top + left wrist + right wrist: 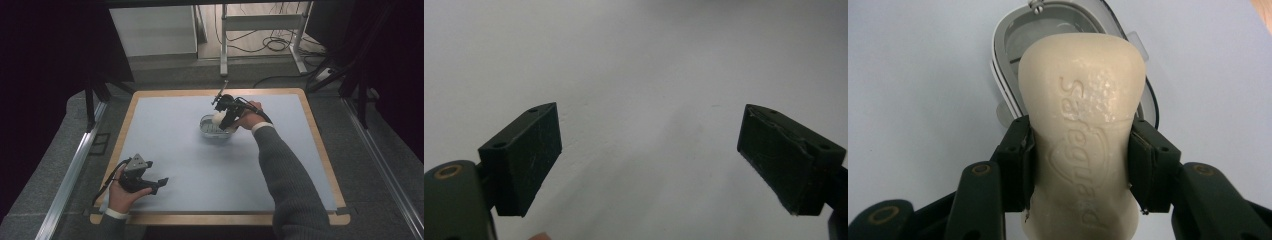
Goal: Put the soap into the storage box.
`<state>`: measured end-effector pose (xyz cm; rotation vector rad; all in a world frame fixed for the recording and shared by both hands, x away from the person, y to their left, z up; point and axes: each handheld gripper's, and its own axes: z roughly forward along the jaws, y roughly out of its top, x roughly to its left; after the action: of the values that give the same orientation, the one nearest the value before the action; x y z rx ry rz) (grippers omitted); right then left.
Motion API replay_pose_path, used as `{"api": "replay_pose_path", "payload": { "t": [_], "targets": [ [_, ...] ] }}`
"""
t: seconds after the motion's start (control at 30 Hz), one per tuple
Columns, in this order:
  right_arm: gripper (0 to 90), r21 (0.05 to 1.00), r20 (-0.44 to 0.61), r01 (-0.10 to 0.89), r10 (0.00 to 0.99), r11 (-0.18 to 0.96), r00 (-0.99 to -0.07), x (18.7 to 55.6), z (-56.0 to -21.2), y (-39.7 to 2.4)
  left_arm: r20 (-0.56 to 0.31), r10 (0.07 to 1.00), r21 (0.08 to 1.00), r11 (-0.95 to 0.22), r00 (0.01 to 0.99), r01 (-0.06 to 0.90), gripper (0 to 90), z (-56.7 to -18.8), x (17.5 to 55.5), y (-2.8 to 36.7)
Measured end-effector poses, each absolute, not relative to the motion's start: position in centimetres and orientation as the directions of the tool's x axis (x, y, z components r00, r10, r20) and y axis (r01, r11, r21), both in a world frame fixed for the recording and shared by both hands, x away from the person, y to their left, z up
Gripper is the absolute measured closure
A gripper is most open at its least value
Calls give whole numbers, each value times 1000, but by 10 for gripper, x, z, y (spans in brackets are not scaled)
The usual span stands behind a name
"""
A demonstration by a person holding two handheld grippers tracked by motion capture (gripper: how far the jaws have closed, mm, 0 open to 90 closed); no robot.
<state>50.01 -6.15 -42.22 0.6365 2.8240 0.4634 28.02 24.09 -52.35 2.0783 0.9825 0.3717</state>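
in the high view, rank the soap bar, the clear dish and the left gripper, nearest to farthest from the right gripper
1. Soap bar: clamped between the right gripper's jaws.
2. Clear dish: directly under the soap, mid-table.
3. Left gripper: far off at the table's near left corner, jaws open.

Soap bar: you can read raised lettering pressed into its cream face, running lengthwise; it looks like "Safeguard", with a curved emblem line around the word.
Lettering clarity: the first letters are sharp; the middle letters are softer.
Other readable text: none.
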Motion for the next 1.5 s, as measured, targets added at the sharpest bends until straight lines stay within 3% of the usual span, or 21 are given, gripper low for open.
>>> {"api": "replay_pose_path", "payload": {
  "t": [0.77, 1.03, 1.5],
  "targets": [
    [494, 287, -183, 271, 331, 919, -926, 518, -446, -36, -63, 751, 762, -389, 657, 517, 111, -524, 280, 240],
    [474, 281, -178, 289, 346, 915, -921, 517, -449, -34, -59, 747, 759, -397, 662, 516, 111, -525, 280, 238],
    [366, 475, -133, 361, 471, 803, -872, 503, -425, -51, -55, 746, 759, -401, 664, 513, 111, -524, 279, 237]
  ]
}}
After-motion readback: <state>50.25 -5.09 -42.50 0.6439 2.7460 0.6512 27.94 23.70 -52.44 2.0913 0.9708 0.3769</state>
